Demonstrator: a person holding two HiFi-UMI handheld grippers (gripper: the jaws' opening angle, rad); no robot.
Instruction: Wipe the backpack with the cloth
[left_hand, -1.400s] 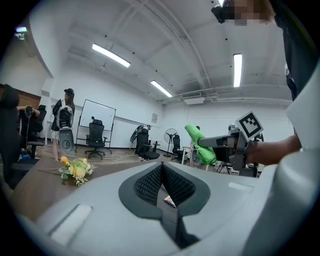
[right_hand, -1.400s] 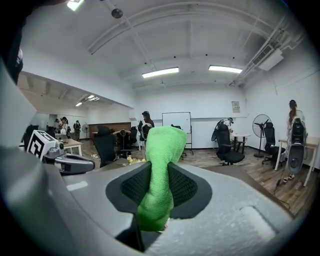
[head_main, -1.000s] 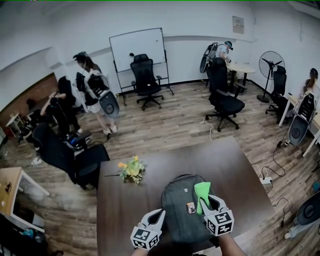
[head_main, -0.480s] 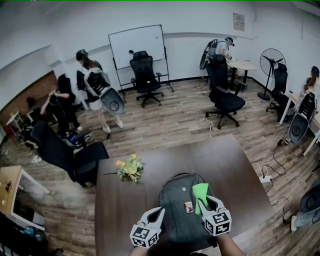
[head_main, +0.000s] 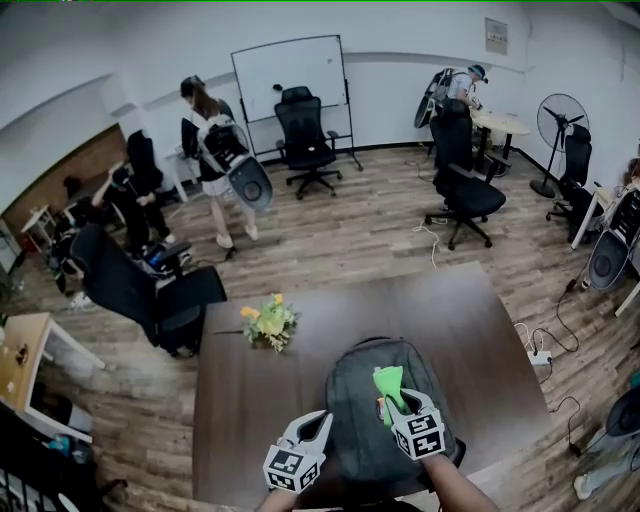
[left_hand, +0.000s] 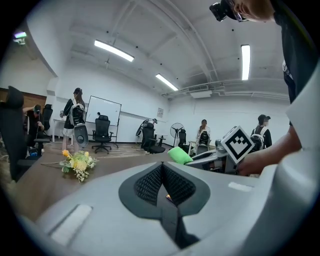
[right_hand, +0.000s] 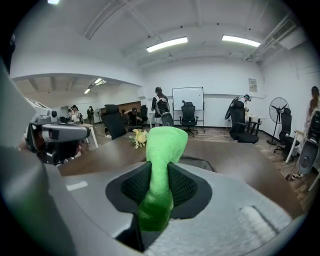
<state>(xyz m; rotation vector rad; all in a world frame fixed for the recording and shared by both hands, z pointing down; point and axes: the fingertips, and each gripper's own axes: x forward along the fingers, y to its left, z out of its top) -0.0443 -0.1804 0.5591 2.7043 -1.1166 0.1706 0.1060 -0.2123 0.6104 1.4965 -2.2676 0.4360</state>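
Backpack (head_main: 360, 410) of dark grey fabric, lying flat near the front edge of the brown table (head_main: 240, 400), with a flower bunch (head_main: 268, 322) well apart from it, farther back on the left. Right gripper (head_main: 393, 403) over the backpack's upper face, jaws clamped on a green cloth (head_main: 388, 380) whose free end sticks up past the fingertips. Left gripper (head_main: 320, 420) just beside the backpack's left edge — jaws closed together, nothing between them.

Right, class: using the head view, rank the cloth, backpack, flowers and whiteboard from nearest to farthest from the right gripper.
1. Cloth, clamped in the right gripper.
2. Backpack, just below it.
3. Flowers, farther left on the table.
4. Whiteboard, against the far wall.
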